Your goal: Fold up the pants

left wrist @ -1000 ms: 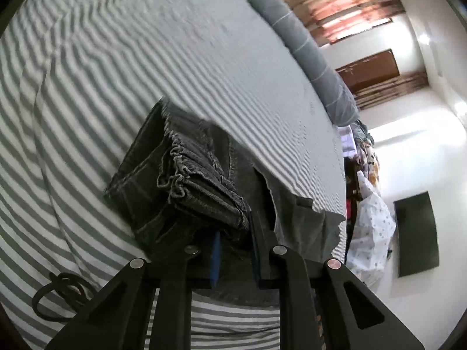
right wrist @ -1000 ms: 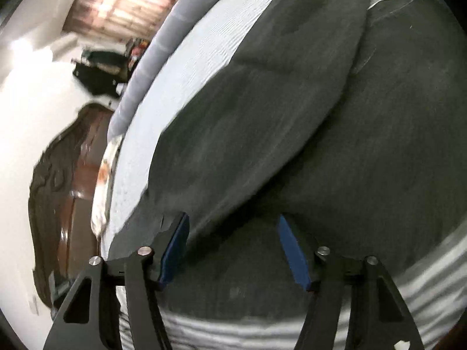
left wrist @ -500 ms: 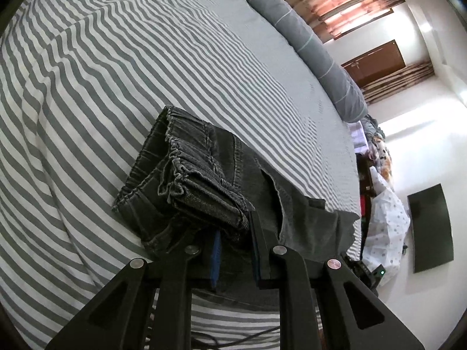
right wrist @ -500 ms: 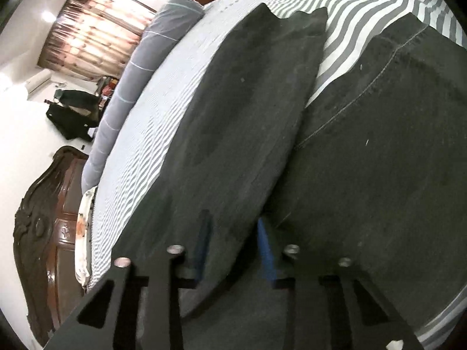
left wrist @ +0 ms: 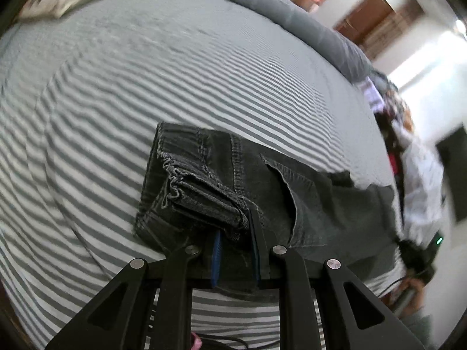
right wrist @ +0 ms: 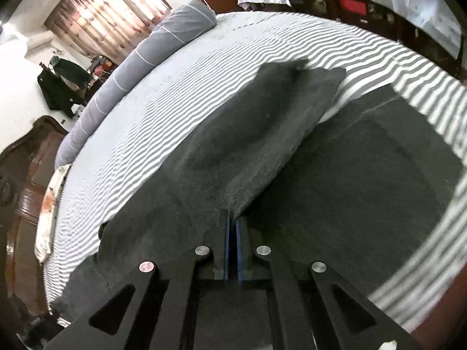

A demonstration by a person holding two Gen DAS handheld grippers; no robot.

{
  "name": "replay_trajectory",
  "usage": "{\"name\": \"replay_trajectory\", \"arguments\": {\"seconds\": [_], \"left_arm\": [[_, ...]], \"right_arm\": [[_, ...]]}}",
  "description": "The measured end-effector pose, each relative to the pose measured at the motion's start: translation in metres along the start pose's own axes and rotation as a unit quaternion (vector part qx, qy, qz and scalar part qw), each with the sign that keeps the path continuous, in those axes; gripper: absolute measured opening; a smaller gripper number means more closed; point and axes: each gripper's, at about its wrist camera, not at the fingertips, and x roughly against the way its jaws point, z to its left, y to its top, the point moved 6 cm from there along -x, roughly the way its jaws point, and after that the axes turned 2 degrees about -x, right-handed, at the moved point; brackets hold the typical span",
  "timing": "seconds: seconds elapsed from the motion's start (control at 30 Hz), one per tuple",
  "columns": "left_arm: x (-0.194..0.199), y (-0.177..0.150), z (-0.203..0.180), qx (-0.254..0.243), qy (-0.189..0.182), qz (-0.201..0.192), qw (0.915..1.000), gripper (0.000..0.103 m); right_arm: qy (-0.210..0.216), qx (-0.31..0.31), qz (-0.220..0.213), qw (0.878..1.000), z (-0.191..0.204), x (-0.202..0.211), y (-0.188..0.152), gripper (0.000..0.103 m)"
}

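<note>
Dark grey denim pants (left wrist: pixel 262 192) lie on a grey-and-white striped bed (left wrist: pixel 146 87). In the left wrist view the bunched waistband end is raised and my left gripper (left wrist: pixel 235 227) is shut on it, cloth between the blue pads. In the right wrist view the pants (right wrist: pixel 335 180) spread wide, with a folded-over leg running up to the far right. My right gripper (right wrist: pixel 232 221) is shut on the near edge of that folded layer, pads nearly touching.
A long grey bolster (right wrist: pixel 140 58) lies along the bed's far side (left wrist: pixel 277 11). A dark wooden headboard (right wrist: pixel 20 180) and a patterned pillow (right wrist: pixel 49 201) are at left. Cluttered clothes and a white cloth (left wrist: pixel 417 180) stand beyond the bed's right edge. A cable lies below the left gripper.
My right gripper has closed from wide open onto the folded pant leg and drawn back. The left gripper kept its hold on the waistband and swung, so the pillow and bolster came into view.
</note>
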Motion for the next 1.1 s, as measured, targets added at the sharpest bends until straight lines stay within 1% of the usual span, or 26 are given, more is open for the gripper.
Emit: {"name": "replay_trajectory", "arguments": {"seconds": [0.1,0.2,0.27,0.37,0.5,0.53,0.6,0.63,0.7,0.77,0.83,0.9,0.93,0.97,1.03,1.1], "left_arm": [[0.001,0.003,-0.004,-0.052,0.009,0.002,0.9986,0.017],[-0.001,0.001,-0.001,-0.076,0.008,0.012,0.9970,0.017],[-0.003,-0.005,0.004,-0.080,0.008,0.021,0.9965,0.017],[-0.010,-0.019,0.016,-0.081,0.018,0.042,0.9957,0.017],[-0.029,-0.043,0.036,-0.070,0.046,0.075,0.9936,0.017],[-0.031,-0.045,0.038,-0.070,0.051,0.076,0.9933,0.017],[-0.033,-0.050,0.035,-0.083,0.064,0.065,0.9923,0.017],[-0.033,-0.050,0.032,-0.092,0.073,0.060,0.9913,0.017],[-0.030,-0.051,0.027,-0.105,0.079,0.053,0.9899,0.017],[-0.026,-0.051,0.022,-0.115,0.080,0.050,0.9889,0.020],[-0.015,-0.052,0.016,-0.123,0.081,0.043,0.9881,0.022],[-0.006,-0.055,0.007,-0.131,0.075,0.041,0.9877,0.027],[0.001,-0.059,0.002,-0.137,0.073,0.039,0.9871,0.034],[0.005,-0.060,0.002,-0.140,0.069,0.039,0.9870,0.037],[0.015,-0.068,-0.009,-0.153,0.053,0.037,0.9862,0.039],[0.023,-0.076,-0.021,-0.172,0.044,0.035,0.9835,0.039]], "right_arm": [[-0.020,0.010,-0.003,1.000,-0.006,0.018,-0.017,0.003],[-0.036,0.010,0.003,0.999,-0.016,0.029,-0.039,0.003],[-0.040,0.001,0.008,0.999,-0.026,0.031,-0.048,0.003],[-0.049,-0.013,0.017,0.999,-0.037,0.032,-0.063,0.003],[-0.060,-0.016,0.040,0.997,-0.045,0.021,-0.076,0.003],[-0.059,-0.017,0.044,0.997,-0.046,0.017,-0.077,0.003],[-0.050,-0.026,0.050,0.997,-0.048,0.012,-0.079,0.003],[-0.036,-0.031,0.056,0.997,-0.048,0.010,-0.079,0.004],[-0.022,-0.044,0.054,0.997,-0.050,0.010,-0.078,0.010],[0.007,-0.056,0.057,0.997,-0.050,0.011,-0.076,0.011],[0.023,-0.062,0.057,0.996,-0.053,0.012,-0.073,0.013],[0.033,-0.064,0.061,0.996,-0.055,0.011,-0.072,0.016],[0.036,-0.065,0.062,0.995,-0.056,0.010,-0.071,0.016],[0.041,-0.065,0.063,0.995,-0.057,0.010,-0.071,0.016],[0.045,-0.067,0.064,0.995,-0.060,0.009,-0.070,0.017],[0.052,-0.072,0.064,0.994,-0.063,0.007,-0.069,0.018]]}}
